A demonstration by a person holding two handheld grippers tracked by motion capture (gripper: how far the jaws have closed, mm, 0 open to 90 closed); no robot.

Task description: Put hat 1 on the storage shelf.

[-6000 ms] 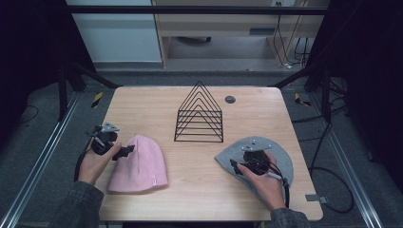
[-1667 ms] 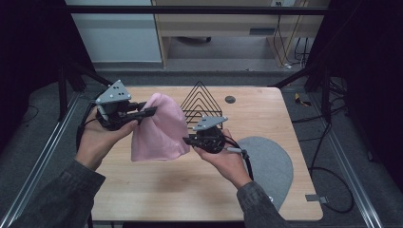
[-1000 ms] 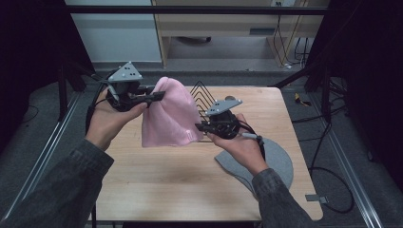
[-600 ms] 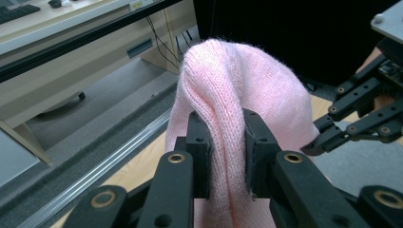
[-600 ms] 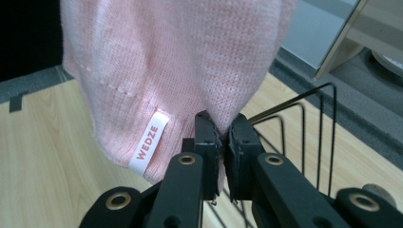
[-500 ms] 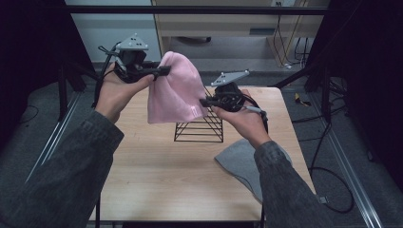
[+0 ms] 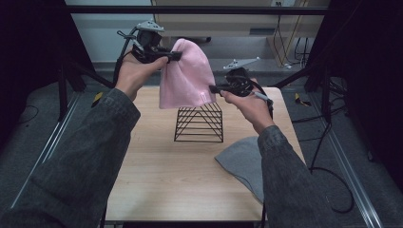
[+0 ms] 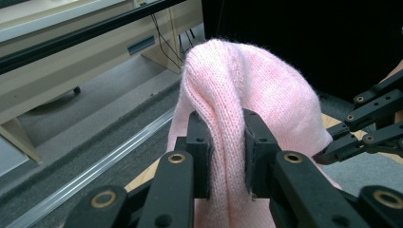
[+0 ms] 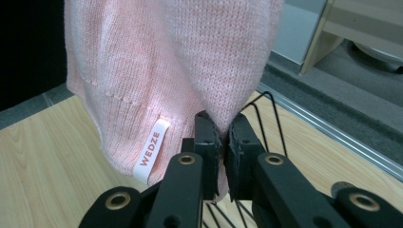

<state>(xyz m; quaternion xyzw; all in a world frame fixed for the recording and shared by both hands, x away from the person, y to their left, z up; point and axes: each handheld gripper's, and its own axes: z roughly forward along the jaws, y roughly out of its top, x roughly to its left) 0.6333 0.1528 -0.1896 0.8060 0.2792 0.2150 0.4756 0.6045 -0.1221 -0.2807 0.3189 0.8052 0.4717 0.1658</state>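
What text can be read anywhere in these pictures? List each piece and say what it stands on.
"WEDZE": orange letters on a small white tag sewn at the hem of the pink beanie, read in the right gripper view.
The same tag in the high view is too small to read.
No other text is legible.

"WEDZE" on white tag (image 9: 152, 149), sewn to pink beanie (image 9: 142, 71) hem.

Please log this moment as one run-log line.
left tool: shut on pink beanie | right tool: shut on hem | beanie above wire rack
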